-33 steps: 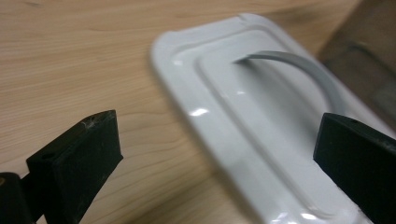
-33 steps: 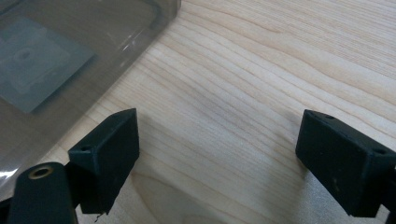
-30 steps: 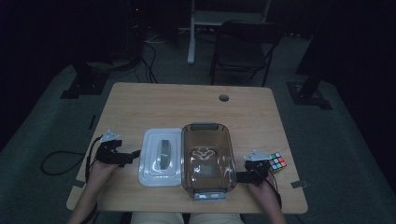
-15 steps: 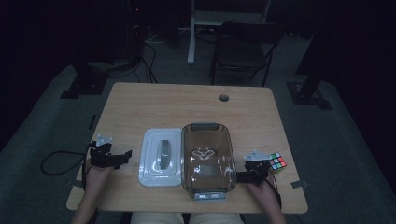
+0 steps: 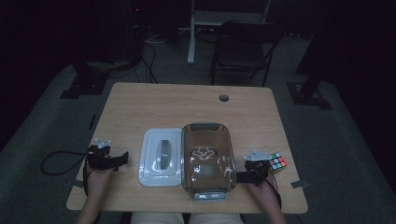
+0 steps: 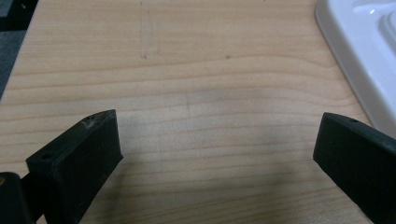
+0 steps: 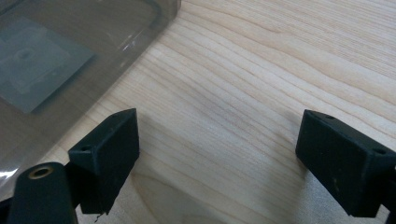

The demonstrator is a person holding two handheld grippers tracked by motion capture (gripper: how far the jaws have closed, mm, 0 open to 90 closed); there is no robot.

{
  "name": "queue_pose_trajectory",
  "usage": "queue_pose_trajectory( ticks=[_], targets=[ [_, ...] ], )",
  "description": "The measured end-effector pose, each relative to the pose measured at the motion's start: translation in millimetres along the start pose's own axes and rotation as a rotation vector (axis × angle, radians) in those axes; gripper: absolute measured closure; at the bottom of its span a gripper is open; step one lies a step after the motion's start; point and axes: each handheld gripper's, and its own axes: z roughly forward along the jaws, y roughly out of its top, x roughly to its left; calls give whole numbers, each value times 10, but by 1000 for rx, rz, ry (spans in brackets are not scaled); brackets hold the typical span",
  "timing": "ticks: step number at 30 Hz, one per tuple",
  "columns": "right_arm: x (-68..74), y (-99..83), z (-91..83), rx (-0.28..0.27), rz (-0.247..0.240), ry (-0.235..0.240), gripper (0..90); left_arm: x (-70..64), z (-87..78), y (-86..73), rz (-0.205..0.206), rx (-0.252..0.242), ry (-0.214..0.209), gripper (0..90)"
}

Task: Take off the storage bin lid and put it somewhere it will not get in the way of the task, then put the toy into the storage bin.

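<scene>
My left tongs (image 5: 122, 157) gaped empty over the bare worktop (image 5: 187, 107) just left of the white lid (image 5: 161, 157), while my right tongs (image 5: 239, 177) stood equally wide beside the smoky transparent container (image 5: 207, 161), the Rubik's cube (image 5: 277, 162) near my right hand (image 5: 261, 189).

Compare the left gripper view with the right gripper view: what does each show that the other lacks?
Left gripper view: the corner of the white plastic lid at the right edge, and dark floor past the table's edge at upper left. Right gripper view: the smoky transparent plastic container at upper left, close beside one jaw. Both share the light wooden table and an open gripper, left gripper and right gripper, with bare wood between the jaws.
</scene>
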Motion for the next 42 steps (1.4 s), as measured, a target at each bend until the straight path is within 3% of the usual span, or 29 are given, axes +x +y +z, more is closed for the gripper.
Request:
queue_pose_trajectory(
  ticks=[6, 10, 16, 22, 42],
  targets=[
    [0, 0, 0, 0, 0, 0, 132, -56, 44, -21, 26, 23, 21, 17],
    [0, 0, 0, 0, 0, 0, 132, -74, 46, -36, 24, 8, 28, 17],
    [0, 0, 0, 0, 0, 0, 133, -59, 58, -28, 22, 15, -1, 17],
    [1, 0, 0, 0, 0, 0, 132, -62, 52, -37, -2, 13, 18, 17],
    [2, 0, -1, 1, -3, -1, 131, -61, 47, -43, 2, 13, 16, 16]
  ],
)
